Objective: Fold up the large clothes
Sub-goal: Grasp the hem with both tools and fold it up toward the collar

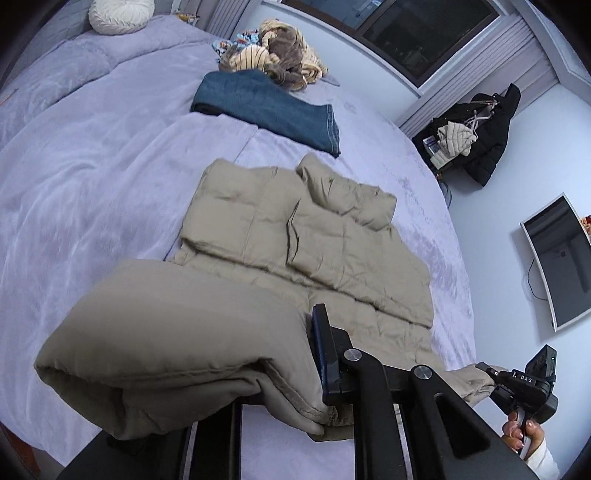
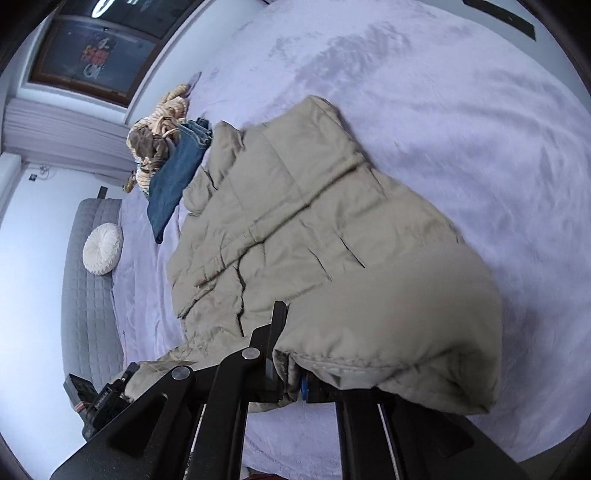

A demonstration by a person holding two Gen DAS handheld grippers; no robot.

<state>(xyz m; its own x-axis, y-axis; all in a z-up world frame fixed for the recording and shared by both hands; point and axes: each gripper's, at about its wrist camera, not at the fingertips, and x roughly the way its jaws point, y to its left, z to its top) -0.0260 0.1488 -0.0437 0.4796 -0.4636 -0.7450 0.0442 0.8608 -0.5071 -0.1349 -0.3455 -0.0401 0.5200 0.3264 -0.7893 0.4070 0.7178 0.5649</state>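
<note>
A beige puffer jacket (image 1: 295, 236) lies spread on the lilac bed cover (image 1: 92, 177), collar towards the far side. My left gripper (image 1: 295, 373) is shut on the jacket's near hem, which bulges up over the left finger and hides it. My right gripper (image 2: 291, 373) is shut on the hem's other corner (image 2: 388, 339), lifted and draped over its right finger. In the left wrist view the right gripper (image 1: 484, 369) shows at lower right pinching the hem. In the right wrist view the left gripper (image 2: 129, 376) shows at lower left.
Folded blue jeans (image 1: 269, 107) lie beyond the jacket, with a heap of striped and brown clothes (image 1: 280, 51) behind them. A round white cushion (image 1: 118, 14) sits at the headboard. Dark coats (image 1: 484, 136) hang on the wall and a monitor (image 1: 557, 258) is at right.
</note>
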